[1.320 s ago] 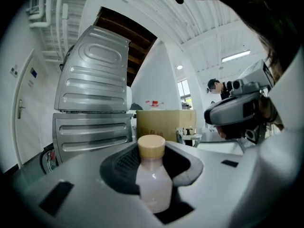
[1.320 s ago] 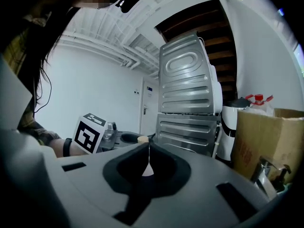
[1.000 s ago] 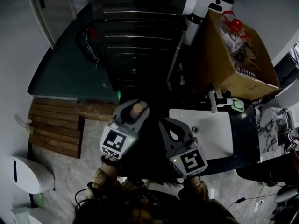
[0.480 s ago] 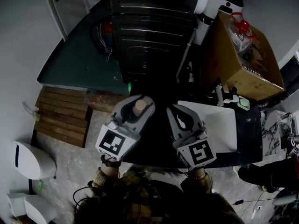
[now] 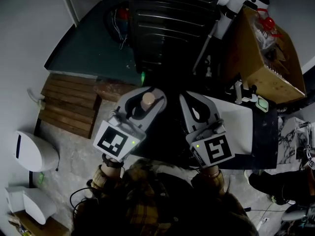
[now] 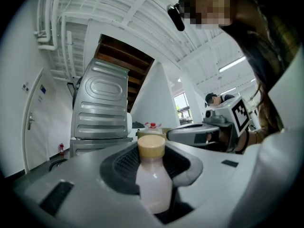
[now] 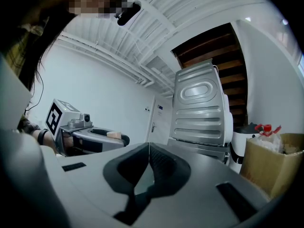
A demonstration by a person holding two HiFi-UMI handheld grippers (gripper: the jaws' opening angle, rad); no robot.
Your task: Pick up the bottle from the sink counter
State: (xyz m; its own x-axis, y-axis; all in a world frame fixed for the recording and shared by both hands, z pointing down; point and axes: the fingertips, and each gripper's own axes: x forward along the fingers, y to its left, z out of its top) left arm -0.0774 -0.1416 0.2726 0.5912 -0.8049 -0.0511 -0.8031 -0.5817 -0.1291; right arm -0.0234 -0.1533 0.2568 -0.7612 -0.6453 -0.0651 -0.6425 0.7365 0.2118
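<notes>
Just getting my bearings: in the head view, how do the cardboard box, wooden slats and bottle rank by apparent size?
cardboard box: largest
wooden slats: next, though farther from the camera, so unsure
bottle: smallest; only its cap shows

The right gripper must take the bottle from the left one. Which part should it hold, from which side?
Probably the tan cap of the bottle, from above: only it rises clear of the left gripper, whose pads clamp the bottle lower down.

Pale pink bottle (image 6: 153,184), tan cap (image 6: 151,147) — grey left gripper (image 5: 149,98), black-and-white marker cube (image 5: 114,142).
</notes>
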